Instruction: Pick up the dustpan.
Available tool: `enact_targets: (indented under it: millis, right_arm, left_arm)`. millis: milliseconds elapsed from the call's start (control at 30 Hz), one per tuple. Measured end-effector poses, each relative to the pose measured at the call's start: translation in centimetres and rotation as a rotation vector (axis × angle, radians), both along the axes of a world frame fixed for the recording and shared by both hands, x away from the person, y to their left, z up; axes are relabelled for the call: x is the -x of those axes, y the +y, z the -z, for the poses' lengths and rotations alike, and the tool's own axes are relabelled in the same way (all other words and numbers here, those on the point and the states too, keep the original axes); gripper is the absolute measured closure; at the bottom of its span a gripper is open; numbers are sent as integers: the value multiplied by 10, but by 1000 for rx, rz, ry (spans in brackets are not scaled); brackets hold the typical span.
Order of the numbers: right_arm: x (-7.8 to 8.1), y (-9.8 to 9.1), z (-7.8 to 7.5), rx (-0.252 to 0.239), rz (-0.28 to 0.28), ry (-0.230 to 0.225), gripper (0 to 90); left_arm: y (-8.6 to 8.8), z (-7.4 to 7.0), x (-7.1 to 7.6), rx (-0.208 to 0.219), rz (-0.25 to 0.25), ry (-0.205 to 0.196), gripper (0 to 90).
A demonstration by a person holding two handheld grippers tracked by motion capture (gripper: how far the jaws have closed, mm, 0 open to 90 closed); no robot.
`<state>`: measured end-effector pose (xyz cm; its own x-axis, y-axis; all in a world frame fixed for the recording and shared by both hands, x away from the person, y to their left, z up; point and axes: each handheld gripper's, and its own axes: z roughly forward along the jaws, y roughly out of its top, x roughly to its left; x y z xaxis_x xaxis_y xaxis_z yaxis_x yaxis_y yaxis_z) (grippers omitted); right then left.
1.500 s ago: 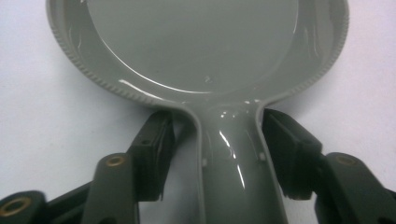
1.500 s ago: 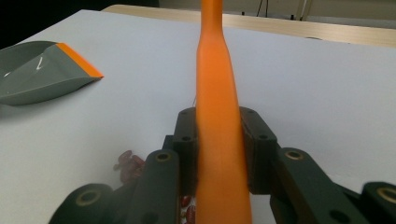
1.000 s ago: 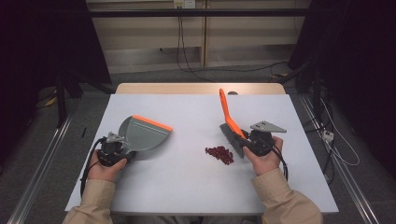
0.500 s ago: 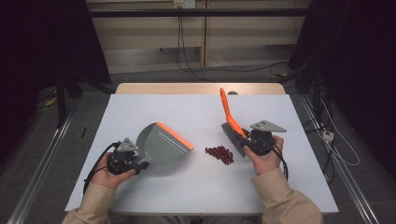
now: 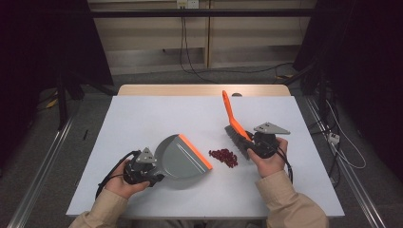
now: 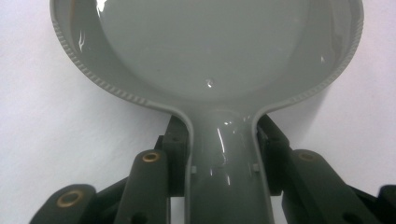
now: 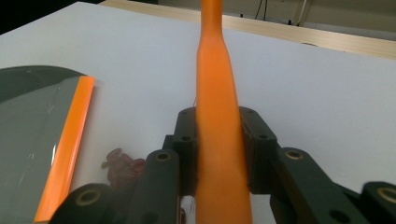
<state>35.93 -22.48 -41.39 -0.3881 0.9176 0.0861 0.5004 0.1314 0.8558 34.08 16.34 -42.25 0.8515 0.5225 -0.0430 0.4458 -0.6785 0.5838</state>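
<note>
Gripping the grey dustpan by its handle, the left tongs keep its orange lip just beside the red bits mid-counter. Right tongs are clamped on the orange brush, bristles just right of the pile. Loads of bare counter behind, toward the far edge.

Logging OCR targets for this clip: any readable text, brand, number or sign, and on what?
None readable.
Dustpan: no print; its pan is plain grey in the left gripper view.
Brush: plain orange handle.
Table: blank.
Wall outlet plate: too small to tell.
</note>
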Motion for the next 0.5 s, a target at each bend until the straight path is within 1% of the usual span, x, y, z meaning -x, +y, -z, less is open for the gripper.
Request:
enact_targets:
  millis: [67,100,133,167,267,300,333,433,467,500]
  right_arm:
    - [0,0,0,3,0,-3,713]
    - [-1,0,0,4,0,-2,713]
    - [-1,-1,0,4,2,-2,713]
    - [-1,-1,1,6,2,-4,713]
    - [-2,-1,2,12,1,-7,713]
    - [-2,-1,2,13,1,-1,713]
    - [-2,-1,2,17,-1,-3,713]
    - [-3,0,4,26,-5,0,713]
    - [-3,0,4,27,-4,4,713]
    - [-3,1,5,32,-6,5,713]
  left_arm:
    - [-3,1,1,7,4,7,640]
    - [-5,1,1,3,7,1,640]
    - [-6,1,2,1,10,6,640]
    - [-7,1,1,-8,24,8,640]
    - [-10,2,2,-1,22,11,640]
    - [-11,2,2,-3,23,9,640]
    - [-12,2,2,-7,38,16,640]
    - [-15,4,2,-3,34,16,640]
    - [-16,4,1,-7,47,18,640]
    - [-17,4,2,4,43,21,640]
